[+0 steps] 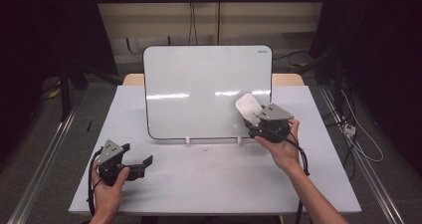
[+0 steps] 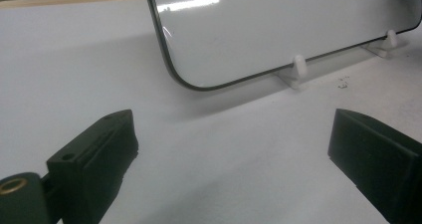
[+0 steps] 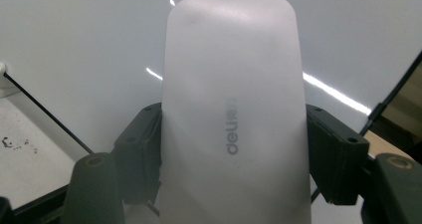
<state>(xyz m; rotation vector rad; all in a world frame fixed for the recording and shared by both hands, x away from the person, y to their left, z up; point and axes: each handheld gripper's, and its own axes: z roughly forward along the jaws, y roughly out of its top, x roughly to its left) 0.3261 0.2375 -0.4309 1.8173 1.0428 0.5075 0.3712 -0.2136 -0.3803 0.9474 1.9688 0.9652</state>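
At about 7 o'clock on the white desk (image 1: 214, 179), nearest the person, the left hand-held gripper (image 1: 142, 163) rests low over the surface in the left hand (image 1: 110, 184), its jaws spread wide apart with nothing between them; in the left gripper view bare desk shows through the gap. Farther out, at about 3 o'clock, the right hand (image 1: 282, 149) holds the right hand-held gripper (image 1: 253, 118) raised and tipped toward the board, its jaws clamped on the two long sides of a white eraser (image 1: 248, 106), a rounded oblong block with grey lettering on its back (image 3: 231, 134). The eraser lies at or just off the lower right part of the whiteboard (image 1: 199, 84); contact cannot be told. The whiteboard stands at 12 o'clock, leaning back on small white feet (image 1: 188, 140), its face blank with glare streaks.
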